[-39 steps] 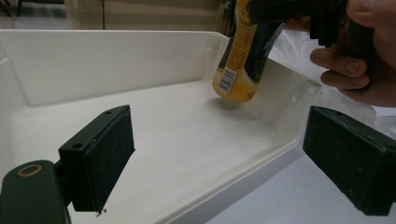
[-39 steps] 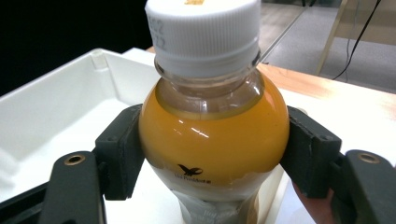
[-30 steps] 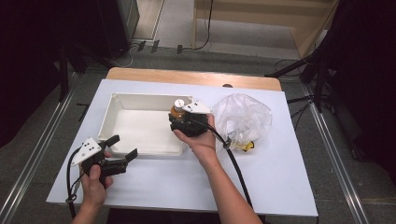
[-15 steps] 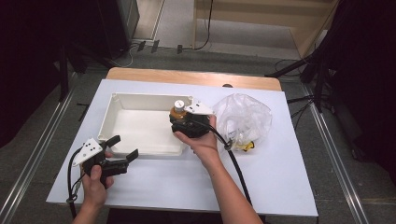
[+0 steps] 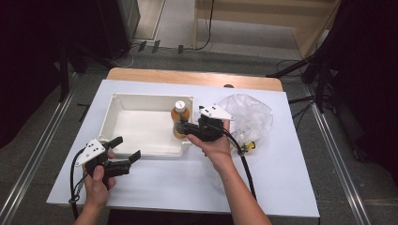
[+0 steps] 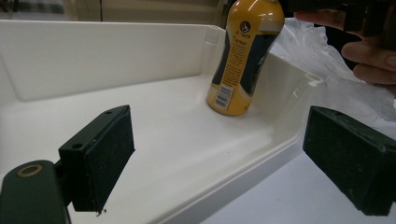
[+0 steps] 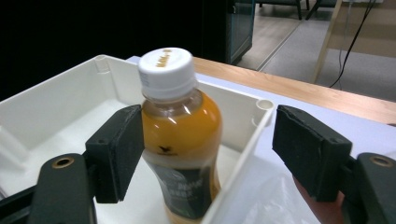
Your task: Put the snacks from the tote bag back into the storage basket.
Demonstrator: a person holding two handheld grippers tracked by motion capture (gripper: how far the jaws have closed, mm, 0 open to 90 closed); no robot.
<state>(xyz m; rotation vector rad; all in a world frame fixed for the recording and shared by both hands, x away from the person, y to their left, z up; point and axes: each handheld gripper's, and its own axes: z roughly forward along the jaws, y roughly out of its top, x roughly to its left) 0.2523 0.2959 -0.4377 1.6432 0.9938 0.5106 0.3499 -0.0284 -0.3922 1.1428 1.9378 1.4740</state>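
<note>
Right claw (image 5: 185,127) reaches over the white bin's (image 5: 141,101) right wall, jaws spread wide either side of the one orange bottle (image 5: 179,118) standing upright inside it, not gripping. Left claw (image 5: 123,151) hovers by the bin's front-left corner, wide open, empty.

My bench sits in a lab/recording studio: black curtains (image 5: 37,56), floor rails (image 5: 33,154), loose cables (image 5: 206,28), white-topped table (image 5: 197,187).
</note>
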